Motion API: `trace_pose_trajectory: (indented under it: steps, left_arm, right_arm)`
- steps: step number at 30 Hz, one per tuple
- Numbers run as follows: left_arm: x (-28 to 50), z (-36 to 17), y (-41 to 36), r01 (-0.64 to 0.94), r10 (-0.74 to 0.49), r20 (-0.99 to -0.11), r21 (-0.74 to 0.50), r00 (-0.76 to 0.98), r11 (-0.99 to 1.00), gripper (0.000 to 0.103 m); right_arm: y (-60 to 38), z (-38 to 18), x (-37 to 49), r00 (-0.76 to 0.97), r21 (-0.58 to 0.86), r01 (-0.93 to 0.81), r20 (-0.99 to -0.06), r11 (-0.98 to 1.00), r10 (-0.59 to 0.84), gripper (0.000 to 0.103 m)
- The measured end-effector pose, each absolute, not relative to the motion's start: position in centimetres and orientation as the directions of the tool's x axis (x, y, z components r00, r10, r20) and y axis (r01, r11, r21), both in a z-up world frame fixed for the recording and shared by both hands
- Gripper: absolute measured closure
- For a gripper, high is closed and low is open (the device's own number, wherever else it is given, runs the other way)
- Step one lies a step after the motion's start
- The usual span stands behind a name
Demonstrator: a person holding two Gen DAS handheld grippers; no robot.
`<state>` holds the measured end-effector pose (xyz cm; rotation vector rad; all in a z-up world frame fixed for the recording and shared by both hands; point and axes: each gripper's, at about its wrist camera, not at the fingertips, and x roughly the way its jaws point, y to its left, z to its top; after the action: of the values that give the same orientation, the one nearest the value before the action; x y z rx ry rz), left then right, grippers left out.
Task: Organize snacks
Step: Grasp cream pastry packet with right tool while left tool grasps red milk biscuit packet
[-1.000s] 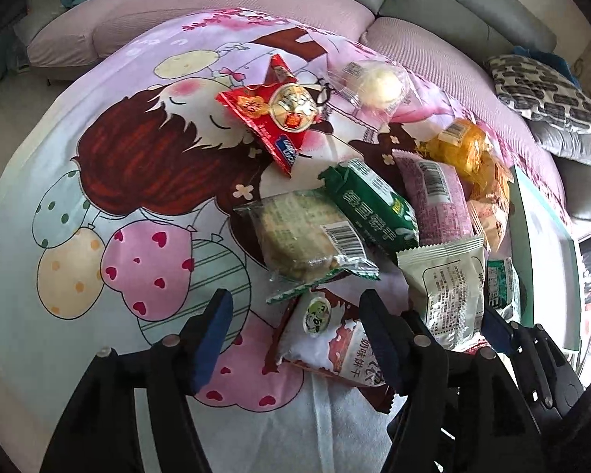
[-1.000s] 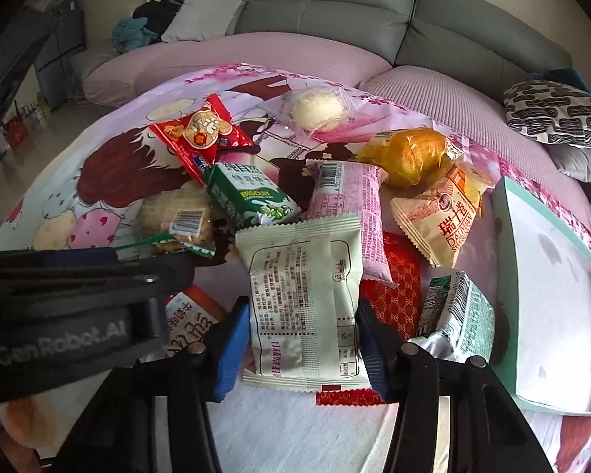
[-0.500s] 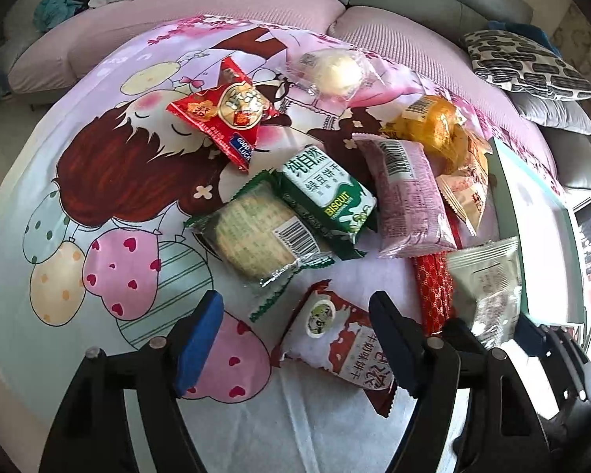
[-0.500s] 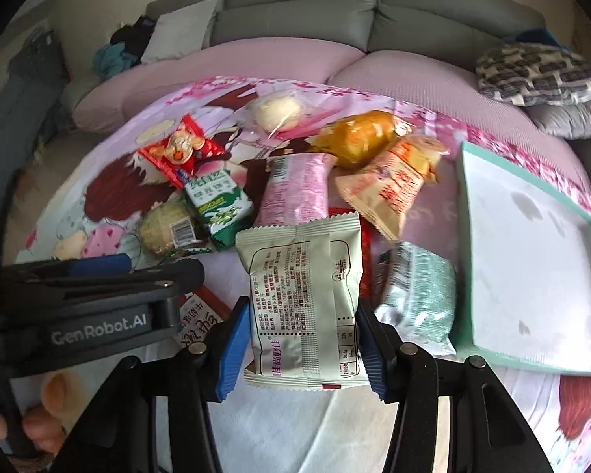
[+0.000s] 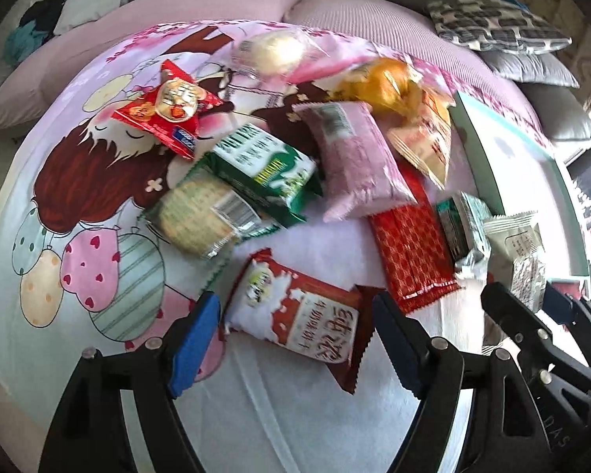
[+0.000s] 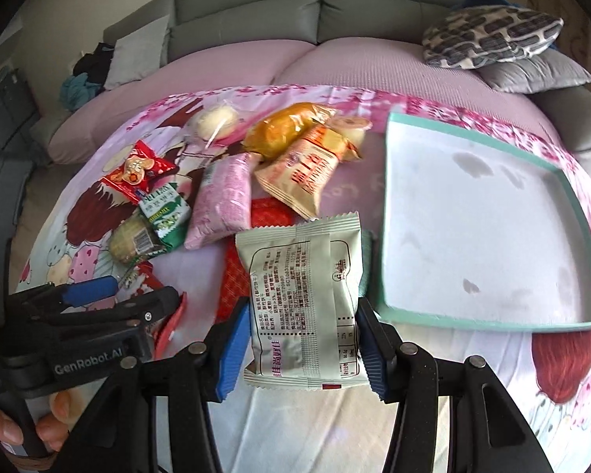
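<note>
My right gripper (image 6: 301, 345) is shut on a pale green snack packet (image 6: 305, 295) and holds it lifted above the cloth, left of a teal-rimmed white tray (image 6: 390, 303). The packet (image 5: 520, 244) and right gripper (image 5: 532, 311) also show in the left wrist view. My left gripper (image 5: 291, 339) is open, with its fingers on either side of a red-and-white milk biscuit packet (image 5: 299, 315) lying on the cloth. A pile of snacks lies beyond: a green biscuit pack (image 5: 264, 169), a pink packet (image 5: 354, 157), a red patterned packet (image 5: 409, 248) and a red cartoon packet (image 5: 169, 110).
A cartoon-print cloth (image 5: 78, 197) covers the table. A grey and pink sofa (image 6: 256, 55) curves behind it, with a patterned cushion (image 6: 492, 35) at the right. A round bun (image 6: 212, 124), an orange bread pack (image 6: 291, 126) and a beige triangular pack (image 6: 307, 169) lie at the back.
My right gripper has carried the pale green packet up and to the right, closer to the tray. My left gripper has moved forward around the red-and-white packet.
</note>
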<state>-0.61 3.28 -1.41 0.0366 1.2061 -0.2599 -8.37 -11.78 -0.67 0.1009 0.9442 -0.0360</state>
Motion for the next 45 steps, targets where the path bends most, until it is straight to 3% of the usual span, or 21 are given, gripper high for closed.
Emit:
trace_pose_trajectory:
  steps: [21,23,24,28,45]
  left_arm:
    - [-0.9,-2.1,2.1,0.23,-0.108,-0.939,-0.032,0.327,0.973,0.014]
    - [-0.9,-1.9,2.1,0.22,-0.086,-0.935,-0.009,0.344,0.975,0.021]
    - [-1.0,-1.8,2.2,0.219,-0.082,-0.933,-0.004,0.35,0.976,0.032]
    - [-0.9,-1.5,2.5,0.216,-0.087,-0.929,-0.007,0.36,0.976,0.037]
    - [-1.4,1.5,2.6,0.186,-0.086,-0.886,0.0,0.455,0.983,0.039]
  right_arm:
    - [-13.4,-0.7,-9.2,0.579,0.098,0.12,-0.815,0.988,0.011,0.049]
    - [-13.4,-0.7,-9.3,0.581,0.1,0.12,-0.814,0.988,0.012,0.049]
    - [-13.5,-0.7,-9.3,0.581,0.101,0.12,-0.814,0.988,0.013,0.049]
    - [-13.7,-0.6,-9.3,0.583,0.107,0.124,-0.812,0.987,0.015,0.049]
    - [-14.3,0.4,-9.6,0.619,0.133,0.128,-0.785,0.983,0.026,0.049]
